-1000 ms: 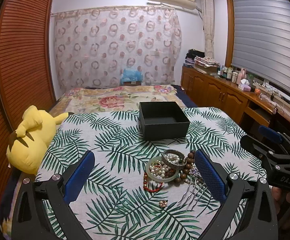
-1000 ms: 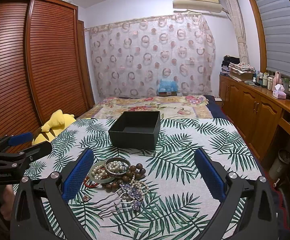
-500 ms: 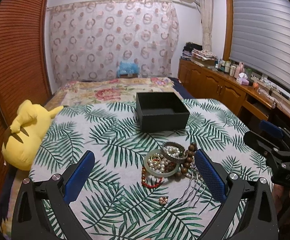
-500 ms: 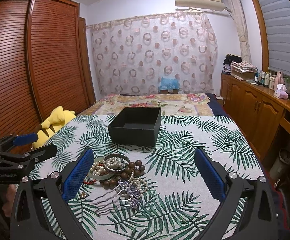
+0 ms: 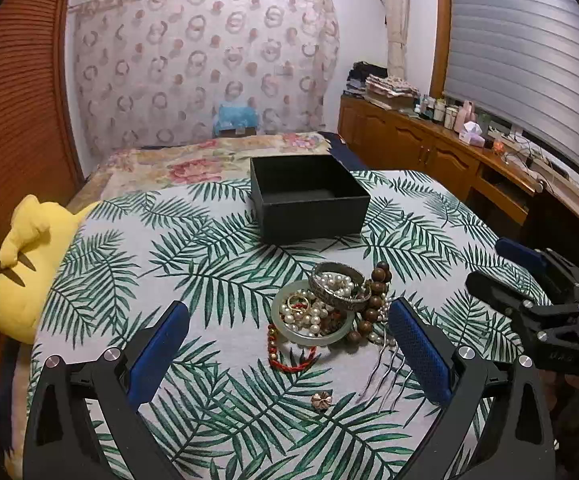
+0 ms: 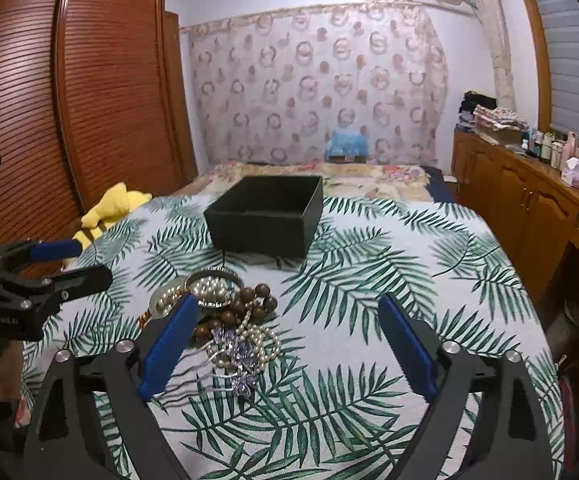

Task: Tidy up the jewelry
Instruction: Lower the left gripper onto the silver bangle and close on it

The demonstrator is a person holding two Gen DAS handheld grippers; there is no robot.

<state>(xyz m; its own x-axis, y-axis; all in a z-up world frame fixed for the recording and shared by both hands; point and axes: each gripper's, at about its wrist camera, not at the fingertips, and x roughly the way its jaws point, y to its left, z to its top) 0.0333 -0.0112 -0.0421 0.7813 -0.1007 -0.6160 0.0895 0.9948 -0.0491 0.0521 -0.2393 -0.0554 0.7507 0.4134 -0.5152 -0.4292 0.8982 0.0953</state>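
Observation:
A heap of jewelry [image 5: 329, 308] lies on the palm-leaf cloth: a jade bangle [image 5: 285, 330], a silver bangle with pearls [image 5: 339, 288], brown wooden beads [image 5: 377, 290], a red bead bracelet [image 5: 285, 360], a silver hair comb [image 5: 385, 376] and a small flower brooch [image 5: 321, 400]. An open black box [image 5: 309, 198] stands behind the heap. My left gripper [image 5: 289, 344] is open and empty over the heap. My right gripper [image 6: 285, 338] is open and empty just right of the heap [image 6: 229, 320], before the box [image 6: 265, 212].
A yellow plush toy [image 5: 29, 264] lies at the table's left edge. A bed with a floral cover [image 5: 209, 156] sits behind the table. A wooden cabinet [image 5: 449, 160] with bottles runs along the right wall, and a louvred wardrobe [image 6: 89, 100] stands on the left.
Both grippers have moved forward and lower toward the jewelry heap, which now looks larger. Both stay open.

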